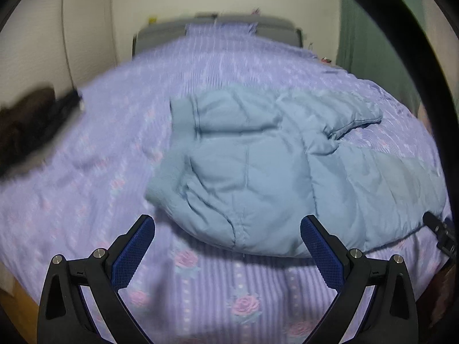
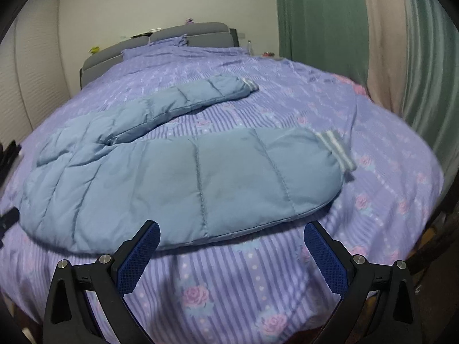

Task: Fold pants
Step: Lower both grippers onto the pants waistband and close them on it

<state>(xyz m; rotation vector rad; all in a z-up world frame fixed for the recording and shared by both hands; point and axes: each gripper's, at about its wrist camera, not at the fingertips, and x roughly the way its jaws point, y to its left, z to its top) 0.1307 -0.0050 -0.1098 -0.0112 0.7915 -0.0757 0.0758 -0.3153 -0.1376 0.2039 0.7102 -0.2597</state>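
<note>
Light blue quilted padded pants (image 2: pixel 178 180) lie spread on a purple floral bedspread (image 2: pixel 287 106). In the right wrist view the near leg runs left to right with a striped white cuff (image 2: pixel 337 150); the far leg (image 2: pixel 200 93) angles away behind it. In the left wrist view the waist end of the pants (image 1: pixel 246 169) lies rumpled just ahead. My left gripper (image 1: pixel 228 223) is open and empty, just short of the pants' near edge. My right gripper (image 2: pixel 231 229) is open and empty, at the near leg's front edge.
A grey headboard (image 2: pixel 172 35) stands at the far end of the bed. Green and beige curtains (image 2: pixel 358 28) hang on the right. A dark garment (image 1: pixel 25 126) lies at the bed's left edge. The other gripper's tip (image 1: pixel 441 232) shows at the right.
</note>
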